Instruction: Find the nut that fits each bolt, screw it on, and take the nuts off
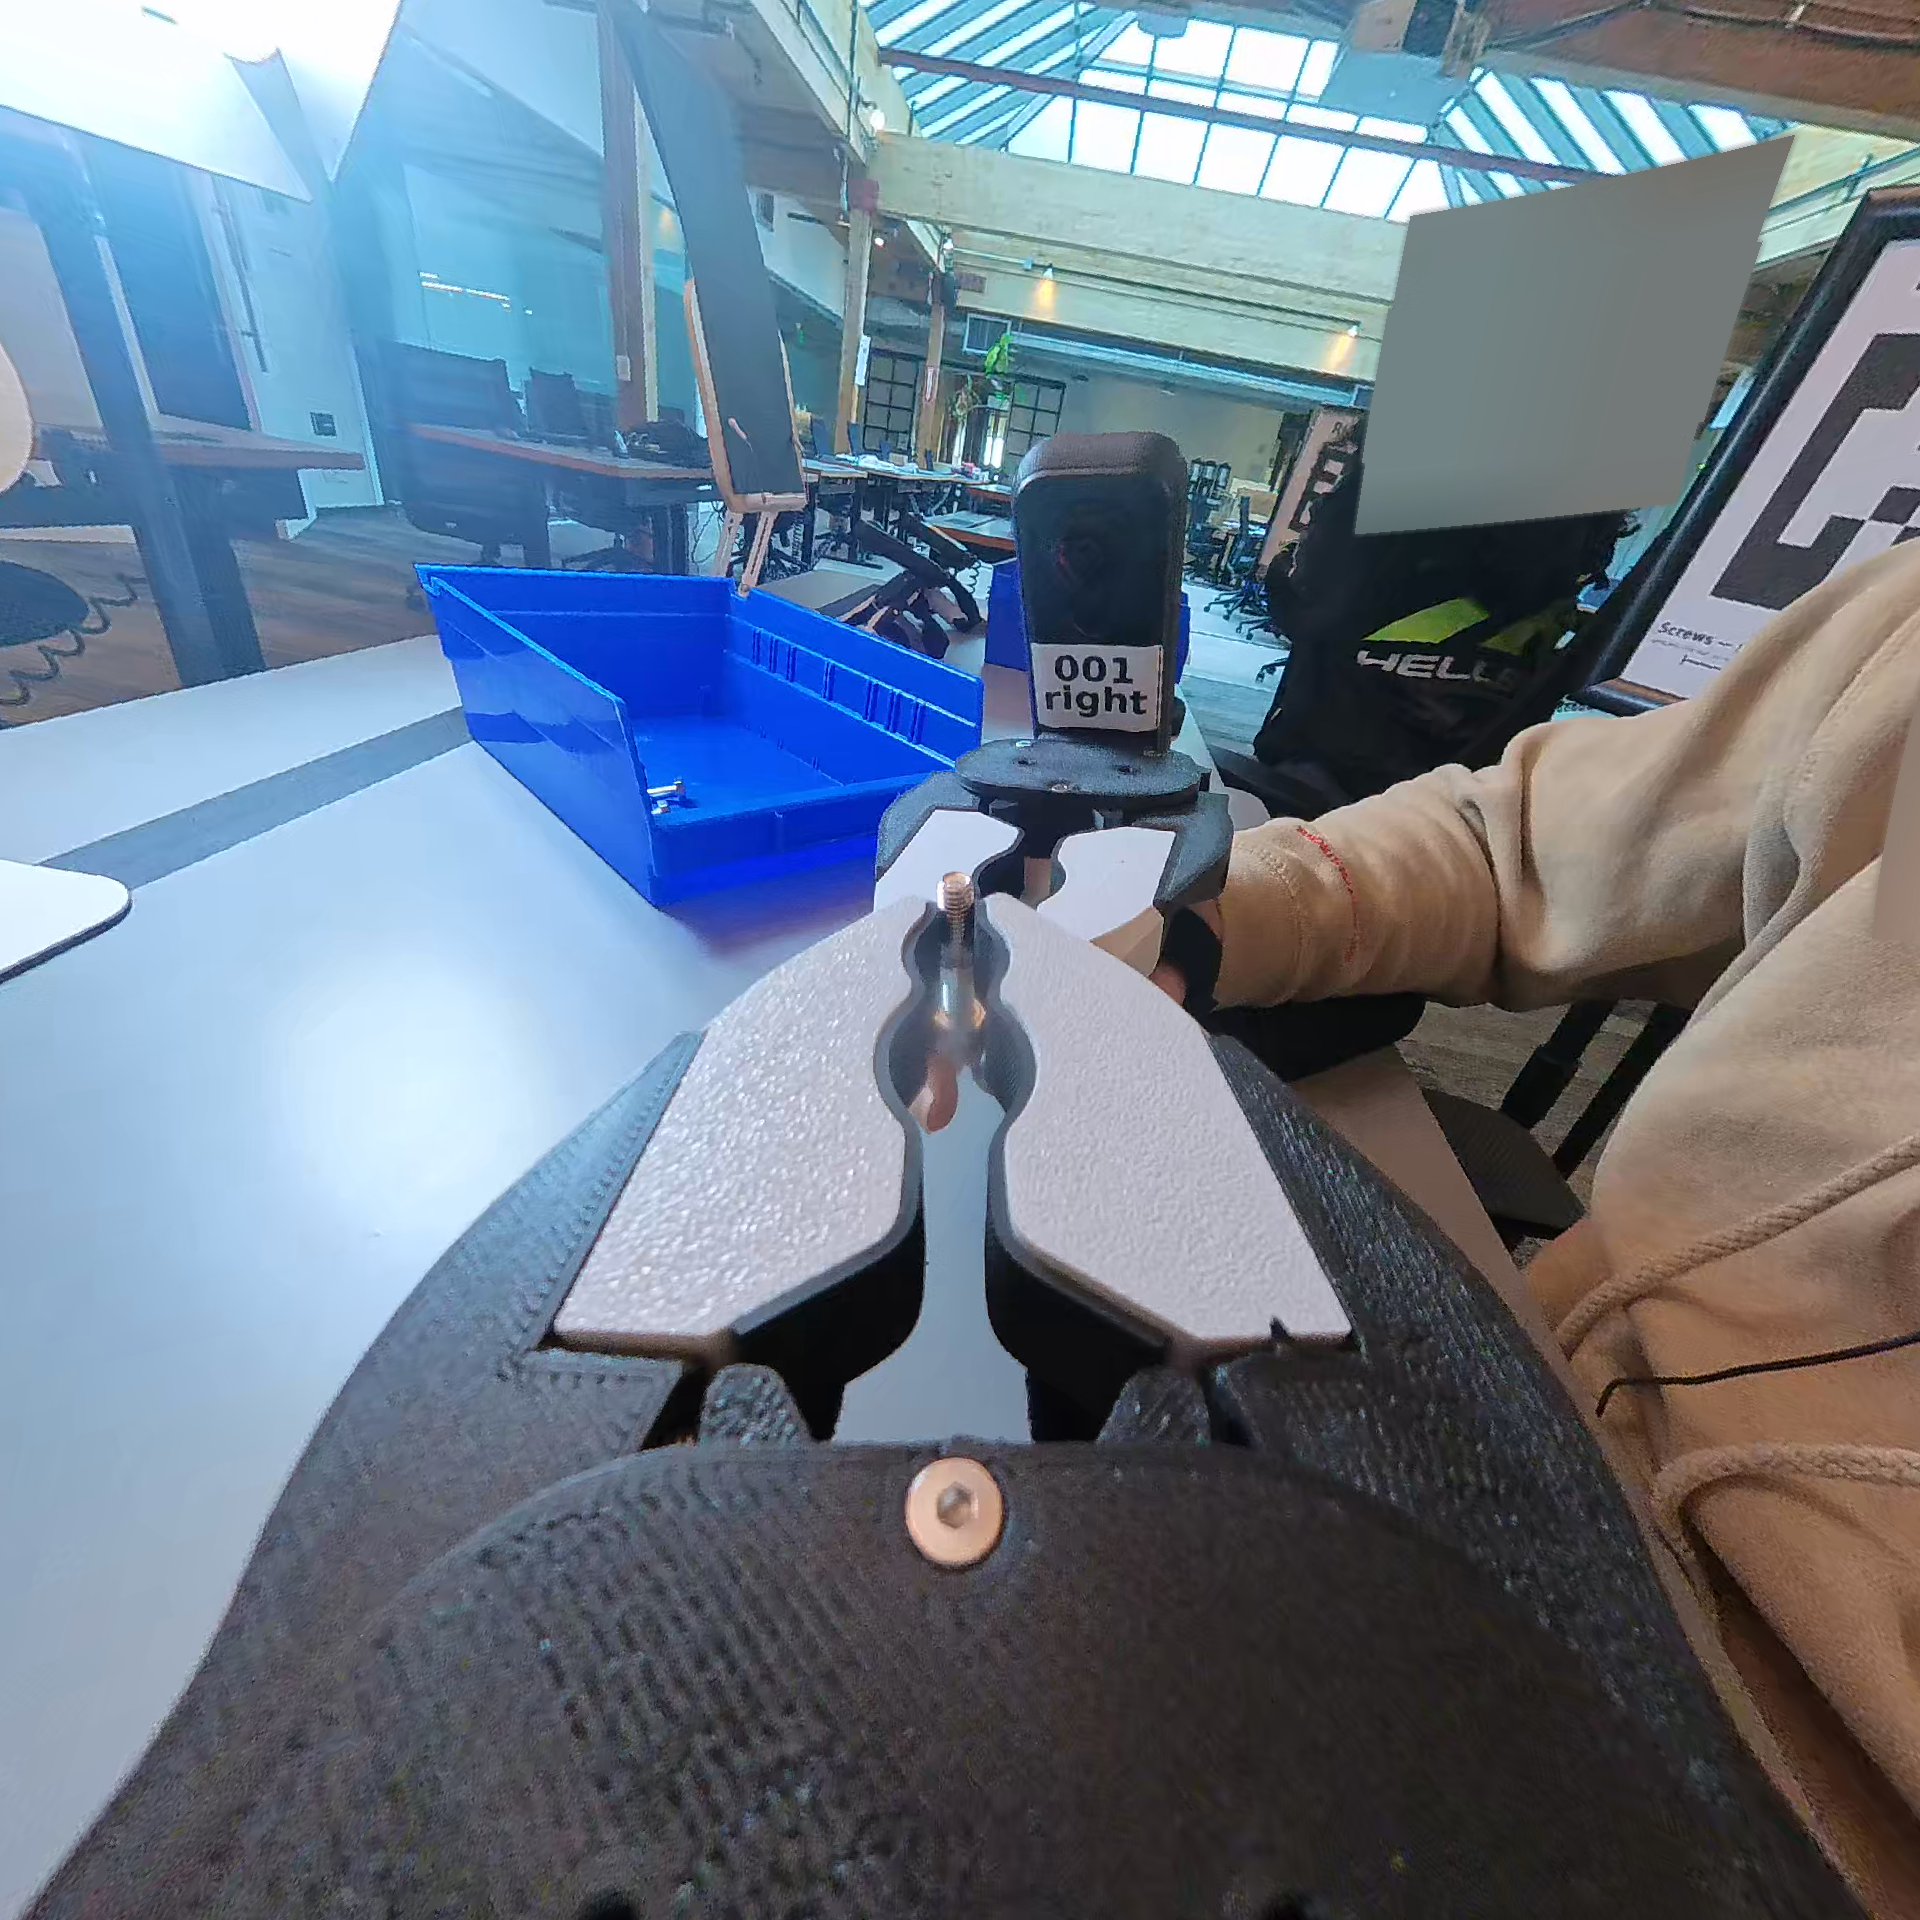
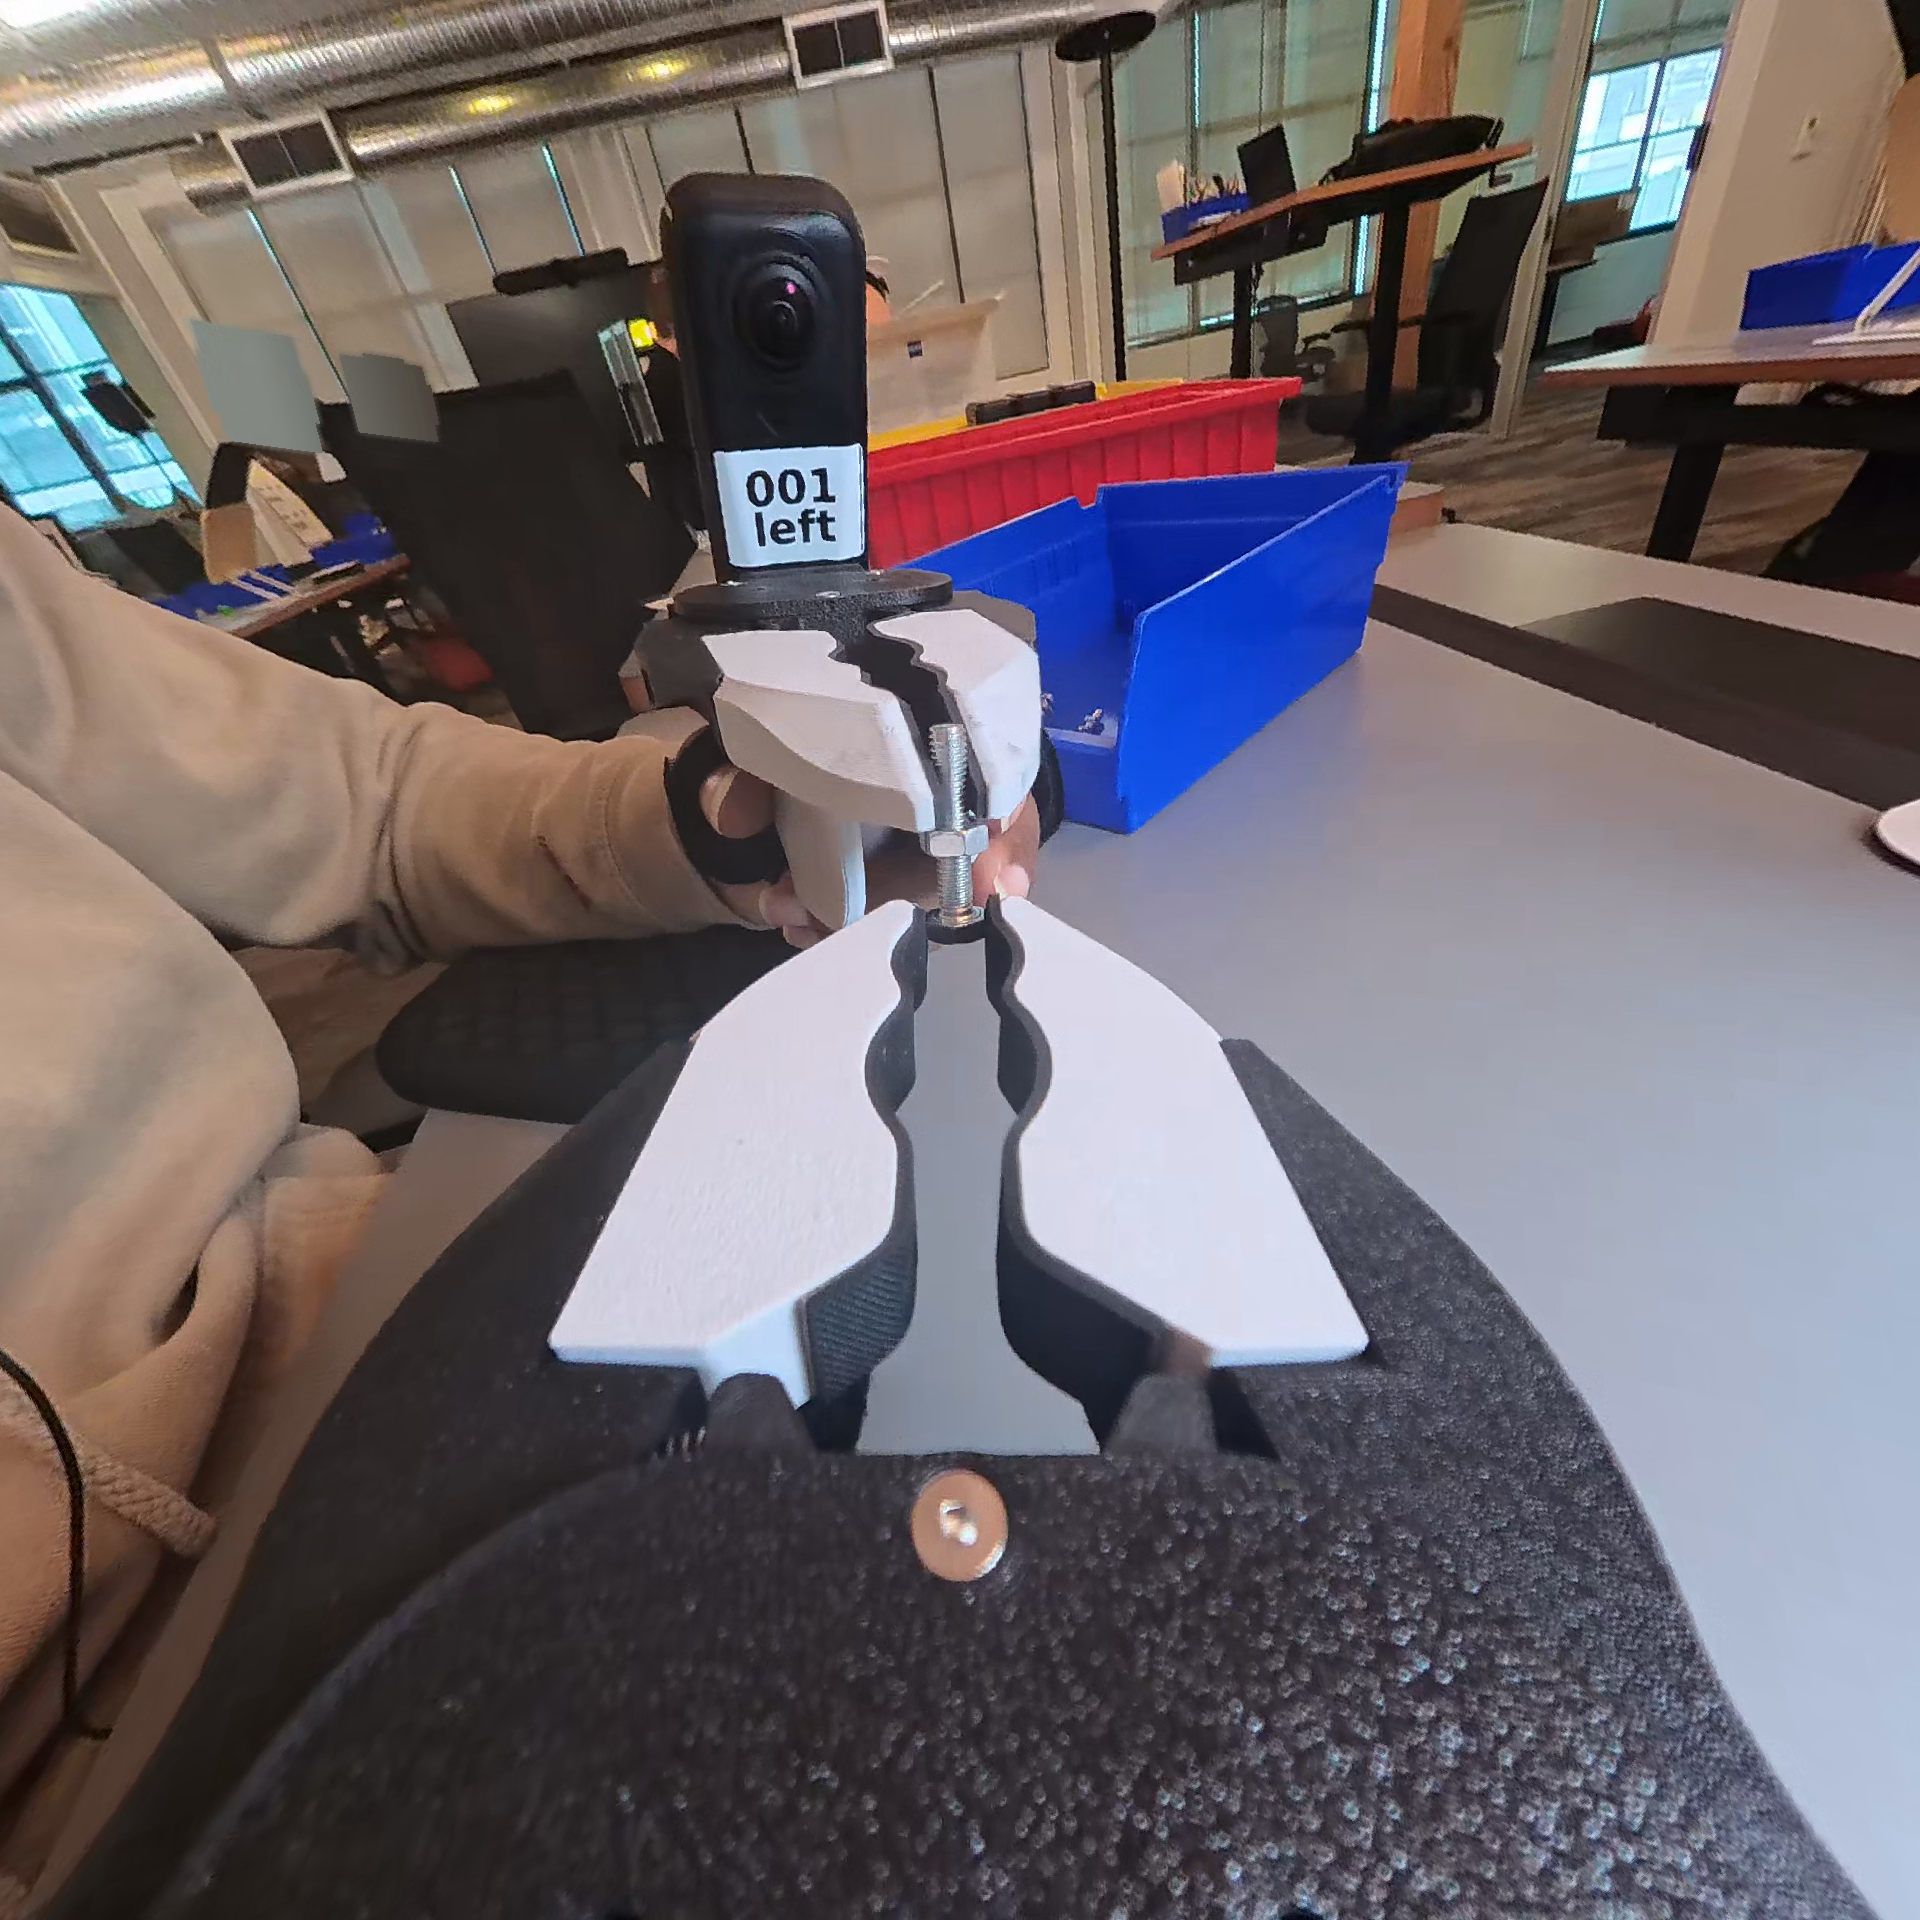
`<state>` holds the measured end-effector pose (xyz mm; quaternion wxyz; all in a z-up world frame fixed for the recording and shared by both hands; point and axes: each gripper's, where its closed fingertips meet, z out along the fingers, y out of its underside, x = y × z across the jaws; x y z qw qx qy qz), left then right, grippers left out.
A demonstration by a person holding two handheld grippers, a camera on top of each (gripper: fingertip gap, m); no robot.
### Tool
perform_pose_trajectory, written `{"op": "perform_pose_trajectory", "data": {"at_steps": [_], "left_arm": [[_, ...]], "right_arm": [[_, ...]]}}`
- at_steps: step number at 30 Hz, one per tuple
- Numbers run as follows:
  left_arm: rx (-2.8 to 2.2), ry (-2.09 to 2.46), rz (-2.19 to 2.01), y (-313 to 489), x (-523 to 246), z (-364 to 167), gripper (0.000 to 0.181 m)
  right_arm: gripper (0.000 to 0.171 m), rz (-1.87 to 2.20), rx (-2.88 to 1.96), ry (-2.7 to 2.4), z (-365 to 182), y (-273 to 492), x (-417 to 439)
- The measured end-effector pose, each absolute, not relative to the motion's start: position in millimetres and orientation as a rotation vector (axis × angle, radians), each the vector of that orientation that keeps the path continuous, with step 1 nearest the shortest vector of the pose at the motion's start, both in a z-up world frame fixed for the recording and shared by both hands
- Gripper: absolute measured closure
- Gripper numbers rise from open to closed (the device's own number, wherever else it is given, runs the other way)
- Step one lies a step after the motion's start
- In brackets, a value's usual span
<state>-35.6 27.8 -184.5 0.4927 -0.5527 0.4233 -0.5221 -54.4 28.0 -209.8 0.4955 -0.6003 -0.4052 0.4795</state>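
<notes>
Left gripper clamped on bolt; the bolt's threaded end pokes out past the tips twd the right gripper, which faces it close up. In right wrist view the left gripper holds the bolt w/ a nut on the shaft just outside the tips. A 2nd nut sits at the bolt's far end, pinched btwn the right gripper tips. Blue bin is behind the bolt, resting on the grey table, w/ small hardware inside. Red bin is behind the blue one. Nothing btwn the grippers but the bolt.
</notes>
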Motion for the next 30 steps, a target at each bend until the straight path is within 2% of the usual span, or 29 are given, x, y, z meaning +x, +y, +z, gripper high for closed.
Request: {"op": "perform_pose_trajectory", "data": {"at_steps": [14, 17, 20, 23, 24, 25, 26, 30], "left_arm": [[-1.317, 0.992, -1.255, 29.3, -37.6, -178.6, 0.175], [-1.327, 0.995, -1.29, 27.6, -36.6, -178.3, 0.148], [-1.345, 1.041, -1.285, 23.2, -31.2, -185.0, 0.14], [-1.34, 1.078, -1.278, 18.2, -29.7, -186.7, 0.143], [-1.339, 1.084, -1.281, 18.2, -31.2, -186.1, 0.149], [-1.314, 1.1, -1.311, 14.1, -33.6, -183.1, 0.165], [-1.303, 1.084, -1.327, 13.6, -35.7, -179.4, 0.168], [-1.33, 1.024, -1.264, 26.1, -39.5, -179.9, 0.164]], "right_arm": [[0.161, 1.149, -1.442, -0.959, -204.4, 29.8, -52.0], [0.161, 1.186, -1.438, -0.927, -199.5, 32.2, -47.4], [0.161, 1.19, -1.451, -0.938, -201.1, 32.0, -46.7], [0.161, 1.189, -1.474, -0.919, -202.4, 35.9, -44.8], [0.161, 1.179, -1.488, -0.892, -202.4, 40.4, -42.1], [0.161, 1.172, -1.508, -0.869, -203.4, 45.3, -38.7], [0.161, 1.169, -1.525, -0.854, -204.7, 49.0, -35.7], [0.161, 1.169, -1.534, -0.878, -207.6, 46.0, -38.6]]}}
